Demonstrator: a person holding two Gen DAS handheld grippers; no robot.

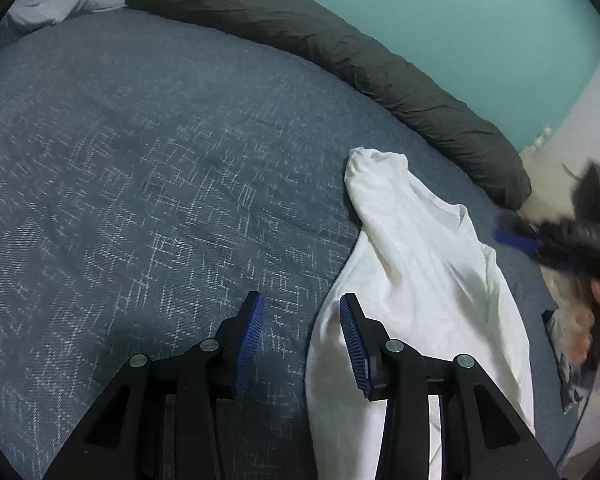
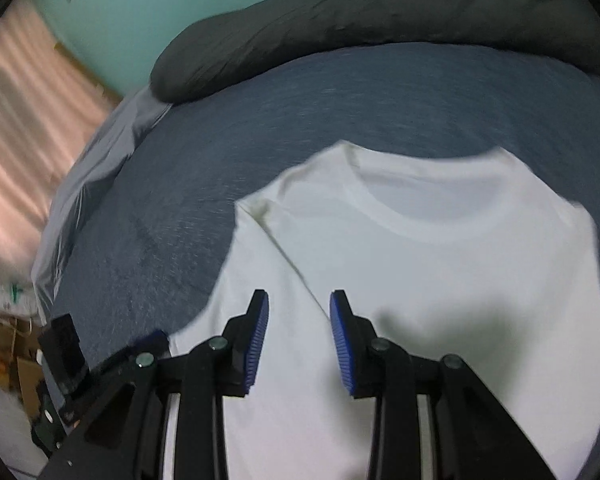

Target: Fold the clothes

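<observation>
So the right wrist view catches the white t-shirt's (image 2: 440,240) collar dead-on, which the left view misses, plus a pink curtain (image 2: 24,128). Shirt lies on the bed (image 1: 160,160), long axis running from the tongs toward the dark bolster (image 1: 320,52). Left tongs (image 1: 302,344) and right tongs (image 2: 299,338) both gape, empty. Loads of bare blue bedspread left of the shirt.

Both tongs, left (image 1: 302,344) and right (image 2: 299,342), point downward, jaws parted and gripping nothing.
</observation>
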